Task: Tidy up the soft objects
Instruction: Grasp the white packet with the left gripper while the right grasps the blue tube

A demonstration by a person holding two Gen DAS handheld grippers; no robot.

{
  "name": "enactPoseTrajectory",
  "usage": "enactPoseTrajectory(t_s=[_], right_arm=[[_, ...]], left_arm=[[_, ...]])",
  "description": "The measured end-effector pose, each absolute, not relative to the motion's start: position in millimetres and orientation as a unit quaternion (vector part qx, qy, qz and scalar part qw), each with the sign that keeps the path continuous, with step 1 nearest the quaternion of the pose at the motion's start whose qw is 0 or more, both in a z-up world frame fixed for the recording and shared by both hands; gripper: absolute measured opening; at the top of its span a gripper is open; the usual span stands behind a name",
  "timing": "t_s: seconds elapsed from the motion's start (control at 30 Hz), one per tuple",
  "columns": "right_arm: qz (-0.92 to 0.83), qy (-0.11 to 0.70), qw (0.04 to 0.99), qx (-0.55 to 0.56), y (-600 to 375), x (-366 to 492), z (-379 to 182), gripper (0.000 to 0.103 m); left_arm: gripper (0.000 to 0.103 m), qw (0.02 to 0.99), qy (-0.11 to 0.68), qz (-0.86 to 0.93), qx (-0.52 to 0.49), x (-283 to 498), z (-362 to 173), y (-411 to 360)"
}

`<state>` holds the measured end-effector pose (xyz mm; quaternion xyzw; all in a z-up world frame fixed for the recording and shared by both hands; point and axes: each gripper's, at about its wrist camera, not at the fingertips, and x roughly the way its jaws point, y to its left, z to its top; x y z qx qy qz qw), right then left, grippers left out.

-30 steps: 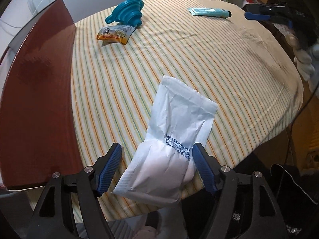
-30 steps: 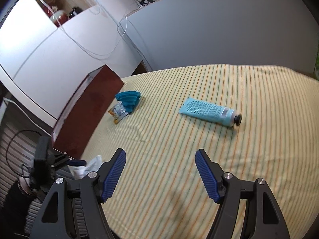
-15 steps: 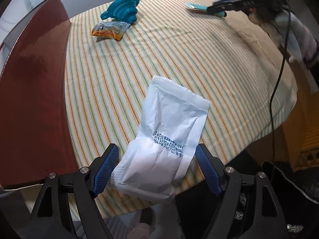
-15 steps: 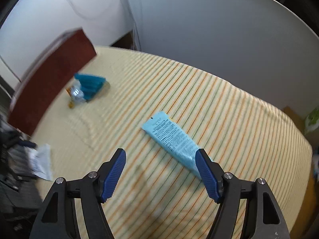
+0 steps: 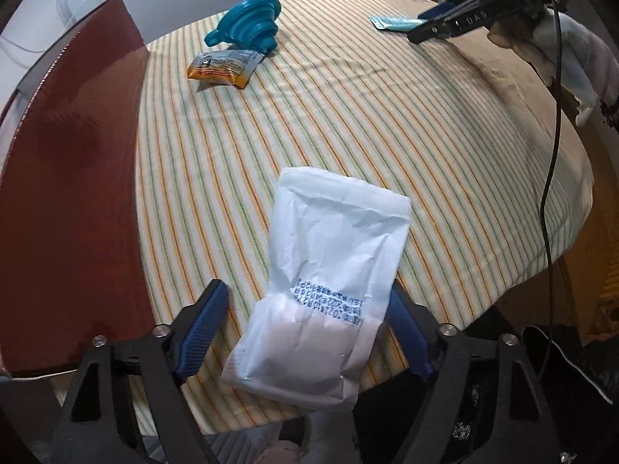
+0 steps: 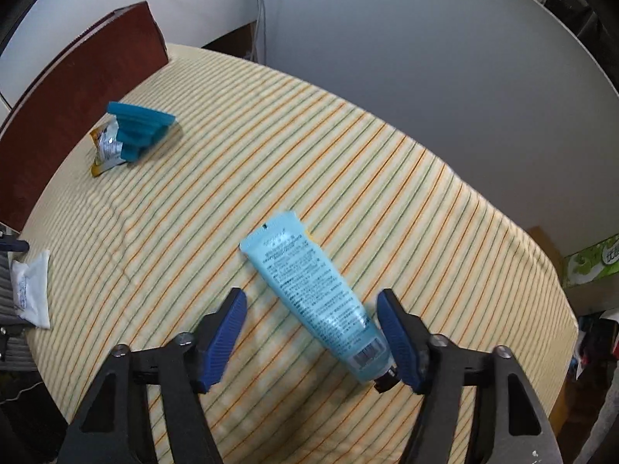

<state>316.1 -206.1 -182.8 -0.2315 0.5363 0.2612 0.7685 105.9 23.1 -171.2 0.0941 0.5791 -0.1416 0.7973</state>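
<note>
The left gripper (image 5: 305, 328) points steeply down at the near edge of the desk (image 5: 425, 123), its jaws spread wide. A crumpled white pouch (image 5: 329, 290) lies between them on the striped cloth; its right edge sits against or just beside the right pad, while the left pad stands clear of it, so nothing is pinched. Far ahead and slightly left of this gripper lie an orange snack packet (image 5: 222, 67) and, touching it from behind, a teal collapsible funnel (image 5: 247, 27). A dark red panel (image 5: 69, 193) stands along the desk's edge to the gripper's left.

The right gripper (image 6: 311, 326) also points down at the desk, jaws apart and just now narrowing. A light blue tube (image 6: 313, 294) lies slantwise between them, its capped end just beside or touching the right pad, the left pad well clear; it is not yet gripped.
</note>
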Motion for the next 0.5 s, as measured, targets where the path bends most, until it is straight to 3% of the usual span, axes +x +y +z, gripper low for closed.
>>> enactPoseTrajectory(t_s=[0.07,0.13,0.5], right_arm=[[0.265,0.541,0.767,-0.22,-208.4,314.1,-182.5,0.045],[0.259,0.543,0.768,-0.217,-210.2,311.5,-181.0,0.038],[0.253,0.542,0.772,-0.214,-203.1,282.8,-180.0,0.027]], left_arm=[[0.063,0.8,0.577,-0.138,0.09,108.3,-167.9,28.2],[0.059,0.803,0.574,-0.134,0.086,108.8,-165.5,31.7],[0.048,0.821,0.556,-0.114,0.067,110.9,-161.1,34.0]])
